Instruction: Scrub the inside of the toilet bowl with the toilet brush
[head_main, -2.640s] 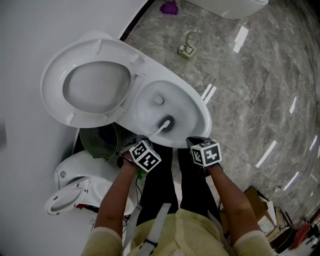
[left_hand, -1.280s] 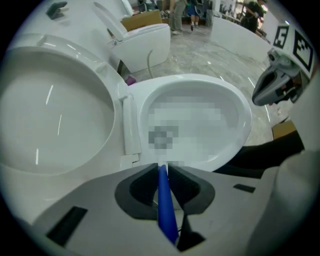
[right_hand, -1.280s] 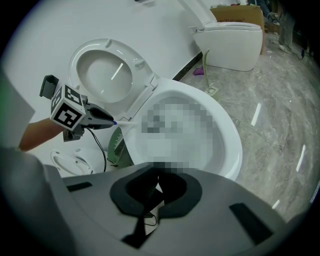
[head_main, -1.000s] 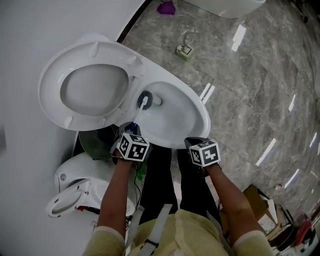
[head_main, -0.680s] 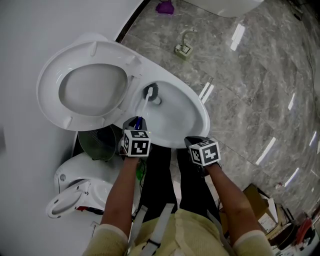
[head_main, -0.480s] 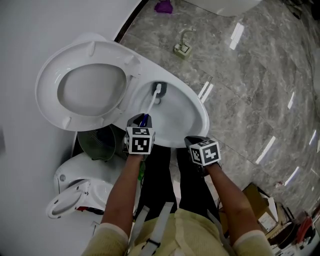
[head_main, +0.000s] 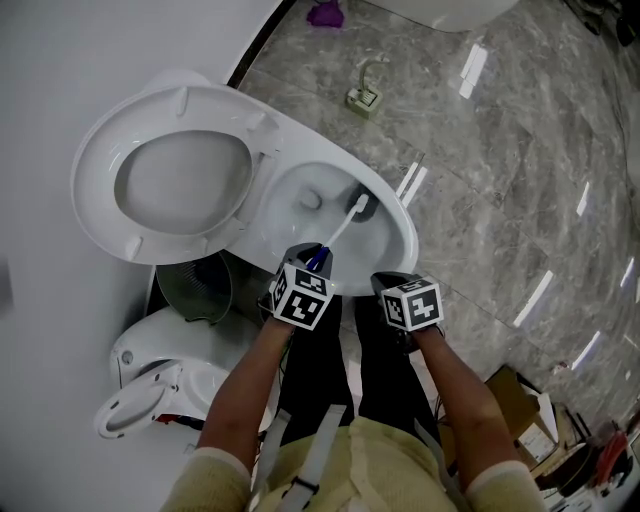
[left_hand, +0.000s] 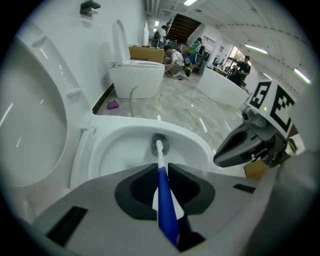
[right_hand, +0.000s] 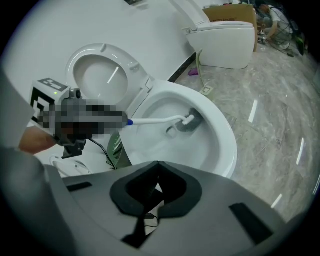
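Note:
The white toilet bowl (head_main: 400, 232) stands with its seat and lid (head_main: 165, 185) raised against the wall. My left gripper (head_main: 318, 262) is shut on the toilet brush's blue handle (left_hand: 165, 202). The white shaft reaches into the bowl, and the dark brush head (head_main: 362, 207) presses on the bowl's right inner wall, right of the drain hole (head_main: 311, 200). In the right gripper view the brush head (right_hand: 190, 121) lies beside the drain. My right gripper (head_main: 392, 283) hangs shut and empty at the bowl's near rim, right of the left one.
A green-grey waste bin (head_main: 196, 283) stands left of the bowl, with a white brush holder or appliance (head_main: 160, 375) nearer me. On the marble floor lie a small fitting (head_main: 362, 97) and a purple item (head_main: 322, 14). A second toilet (left_hand: 136, 70) stands farther back.
The left gripper swung the brush head from the bowl's right side to the far left, then along the back and round to the right inner wall. The right gripper stayed put.

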